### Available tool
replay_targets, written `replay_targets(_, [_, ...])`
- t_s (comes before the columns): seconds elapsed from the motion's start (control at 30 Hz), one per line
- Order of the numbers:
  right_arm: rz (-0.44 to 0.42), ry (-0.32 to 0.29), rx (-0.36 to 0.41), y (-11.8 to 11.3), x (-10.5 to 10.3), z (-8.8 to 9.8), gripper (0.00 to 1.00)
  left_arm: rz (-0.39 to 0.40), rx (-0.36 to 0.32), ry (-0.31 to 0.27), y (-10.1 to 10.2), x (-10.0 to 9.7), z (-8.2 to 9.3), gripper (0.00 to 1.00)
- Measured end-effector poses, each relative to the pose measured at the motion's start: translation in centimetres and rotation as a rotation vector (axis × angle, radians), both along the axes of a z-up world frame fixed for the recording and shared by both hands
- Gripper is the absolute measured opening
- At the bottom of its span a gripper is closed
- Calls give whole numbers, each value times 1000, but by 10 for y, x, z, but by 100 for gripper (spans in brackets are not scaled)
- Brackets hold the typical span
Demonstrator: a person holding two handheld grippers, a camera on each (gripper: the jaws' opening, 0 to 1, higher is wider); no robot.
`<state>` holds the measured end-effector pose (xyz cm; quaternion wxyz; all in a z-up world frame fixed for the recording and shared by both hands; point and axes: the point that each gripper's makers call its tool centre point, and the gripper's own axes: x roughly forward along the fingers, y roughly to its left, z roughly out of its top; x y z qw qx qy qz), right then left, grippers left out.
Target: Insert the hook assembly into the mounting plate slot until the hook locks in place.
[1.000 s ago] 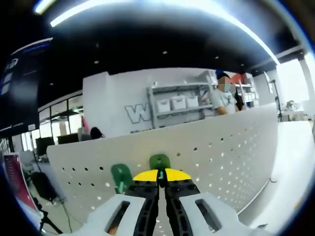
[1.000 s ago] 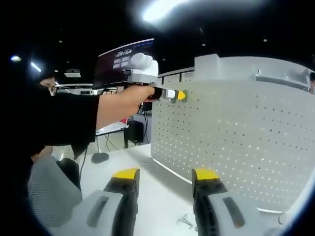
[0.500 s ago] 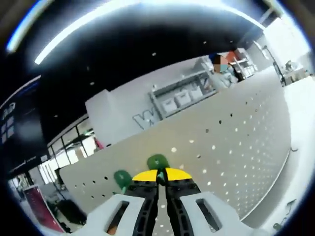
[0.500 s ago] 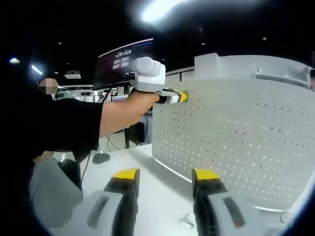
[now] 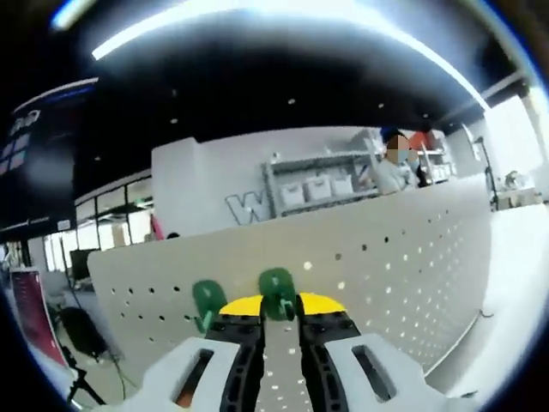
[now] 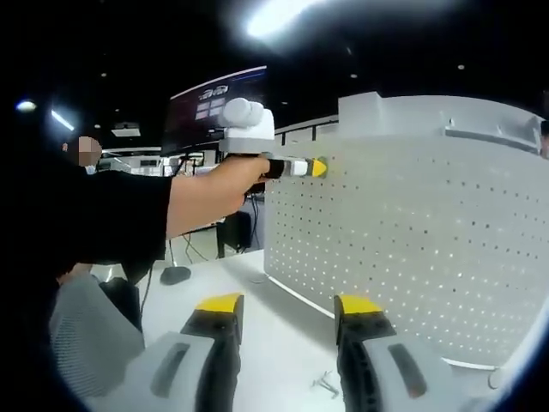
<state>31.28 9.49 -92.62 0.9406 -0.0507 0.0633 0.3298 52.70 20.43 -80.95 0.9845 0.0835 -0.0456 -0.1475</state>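
In the left gripper view, the left gripper (image 5: 280, 305) sat close against the white pegboard (image 5: 403, 257), its yellow-tipped jaws parted a little. A green hook (image 5: 277, 293) stood on the board right at the jaw tips, in the narrow gap between them; whether the jaws touched it could not be told. A second green hook (image 5: 208, 302) sat on the board just to its left. Above the board's top edge a shelf (image 5: 322, 184) with white bins showed against the back wall, and a person (image 5: 393, 167) stood near it.

In the right gripper view, the right gripper (image 6: 286, 311) hung low over the white table (image 6: 257, 322), its jaws spread wide with nothing between them. The pegboard (image 6: 412, 245) stood upright on the table ahead and to the right. The left gripper (image 6: 316, 167) was held out level by a hand (image 6: 241, 169), its yellow tip at the board's upper left corner. The arm behind it wore a black sleeve (image 6: 103, 215). Some small metal pieces (image 6: 323, 384) lay on the table between the right gripper's jaws, near the foot of the board.
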Motion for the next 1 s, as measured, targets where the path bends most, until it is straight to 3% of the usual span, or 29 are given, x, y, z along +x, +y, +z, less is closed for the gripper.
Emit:
replay_targets(0.27, [-9,-4,-15,-1,0,-1,41,-36,-32,9,1,-22,-6,18])
replay_targets(0.5, [-18,-7,-28,-3,1,-3,41,-124,-16,41,-5,-48,-26,21])
replay_targets(0.63, [-14,-5,-32,-1,1,-4,41,-176,-53,74,-6,-68,-40,27])
replay_targets(0.8, [-4,-7,-46,2,-2,-4,41,-206,-51,90,-6,-93,-52,33])
replay_targets(1.0, [3,-16,-51,5,-4,-1,42,-260,-128,120,-1,-128,-61,40])
